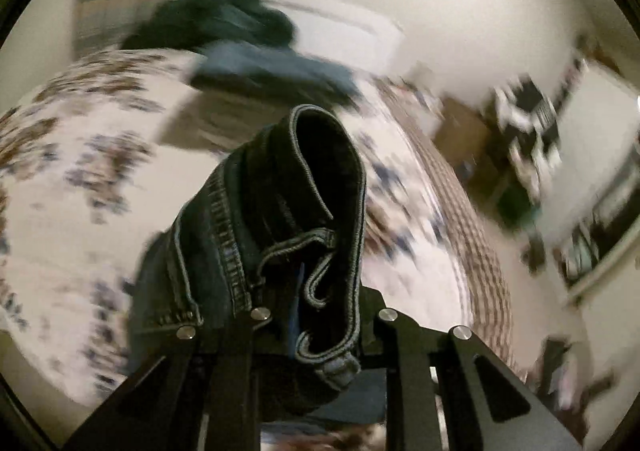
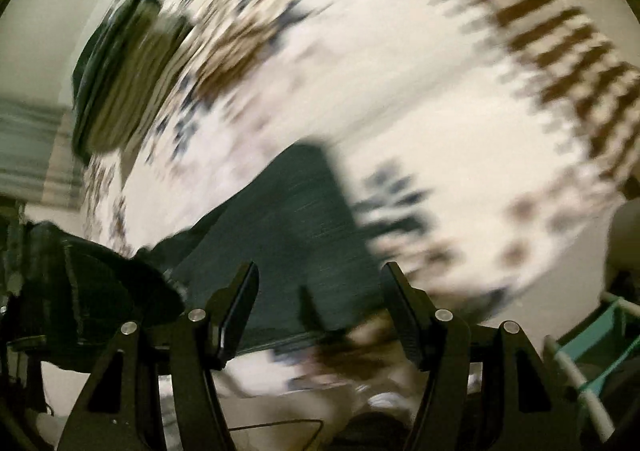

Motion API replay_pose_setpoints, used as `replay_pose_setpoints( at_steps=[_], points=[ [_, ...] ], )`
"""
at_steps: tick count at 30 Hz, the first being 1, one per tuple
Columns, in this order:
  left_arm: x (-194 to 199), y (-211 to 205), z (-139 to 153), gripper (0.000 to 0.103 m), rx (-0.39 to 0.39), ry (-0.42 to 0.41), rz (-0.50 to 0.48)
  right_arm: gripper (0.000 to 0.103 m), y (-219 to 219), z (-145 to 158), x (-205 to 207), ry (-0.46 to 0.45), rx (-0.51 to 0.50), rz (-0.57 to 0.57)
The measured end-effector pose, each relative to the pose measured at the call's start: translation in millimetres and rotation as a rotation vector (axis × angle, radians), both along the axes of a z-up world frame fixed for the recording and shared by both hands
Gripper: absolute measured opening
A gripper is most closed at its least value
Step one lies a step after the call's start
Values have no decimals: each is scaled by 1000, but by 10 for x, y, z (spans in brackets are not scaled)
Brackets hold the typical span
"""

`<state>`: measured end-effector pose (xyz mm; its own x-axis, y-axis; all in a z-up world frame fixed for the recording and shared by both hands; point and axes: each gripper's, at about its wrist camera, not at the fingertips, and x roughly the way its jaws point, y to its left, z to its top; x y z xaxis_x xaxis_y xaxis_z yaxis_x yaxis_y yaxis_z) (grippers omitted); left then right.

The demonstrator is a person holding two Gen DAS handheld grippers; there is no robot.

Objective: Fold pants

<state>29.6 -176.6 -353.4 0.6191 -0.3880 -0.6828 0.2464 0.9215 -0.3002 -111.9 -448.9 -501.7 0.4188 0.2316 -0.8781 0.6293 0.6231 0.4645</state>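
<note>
My left gripper (image 1: pixel 320 315) is shut on the dark denim pants (image 1: pixel 288 211); a bunched waistband or hem with pale stitching stands up between its fingers and hides them, lifted above the bed. My right gripper (image 2: pixel 318 291) is open and empty, its fingers (image 2: pixel 240 307) apart. A dark length of the pants (image 2: pixel 288 235) lies on the bed just beyond and under the right gripper, trailing off to the left. Both views are motion-blurred.
A bed with a white floral cover (image 1: pixel 80 179) (image 2: pixel 400 71) fills both views. A stack of folded clothes (image 1: pixel 240 47) sits at its far side; it also shows in the right wrist view (image 2: pixel 120 83). A teal rack (image 2: pixel 592 351) stands at right.
</note>
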Motion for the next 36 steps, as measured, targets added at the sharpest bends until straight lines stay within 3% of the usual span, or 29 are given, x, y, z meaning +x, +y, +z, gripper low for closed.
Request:
replay_pose_setpoints(
  at_steps=[5,10,13,14,15,16,18,21,25,28,30,33,34,35,36],
  points=[
    [-167,-863,-558,15,77,102,-153,66,-735,84,-500,24,-58,-118],
    [-285,-1283,-935,19,233,169,-217,66,-1160,79,-777,56,-74,-174],
    [-324,-1280,-919,35,229,217,-249,70,-1226,58,-782,73,-79,-145],
    [-362,-1252,-855,49,213,208,-258,74,-1201,43,-767,77,-76,-135],
    [-402,-1237,-807,70,199,204,-274,75,-1213,17,-745,76,-65,-123],
    [-417,-1244,-741,78,180,210,-293,78,-1224,-6,-710,66,-42,-111],
    [-437,-1184,-592,83,127,243,-318,86,-1210,-47,-635,33,14,-94],
    [-362,-860,-387,84,72,278,-263,97,-1137,-89,-429,-33,111,-64],
    [-91,-211,-315,84,113,287,-102,100,-878,-140,43,-100,208,49],
    [166,331,-495,84,165,330,17,100,-618,-120,405,-122,224,144],
    [321,644,-687,84,191,373,83,101,-451,-155,612,-108,197,193],
    [513,982,-939,84,194,425,148,101,-313,-447,841,18,191,234],
    [553,1068,-996,84,169,442,163,91,-316,-582,850,70,225,210],
    [605,1139,-1048,84,155,456,180,50,-342,-632,830,45,276,176],
    [648,1187,-1084,84,144,464,187,31,-365,-644,798,18,309,139]
  ],
)
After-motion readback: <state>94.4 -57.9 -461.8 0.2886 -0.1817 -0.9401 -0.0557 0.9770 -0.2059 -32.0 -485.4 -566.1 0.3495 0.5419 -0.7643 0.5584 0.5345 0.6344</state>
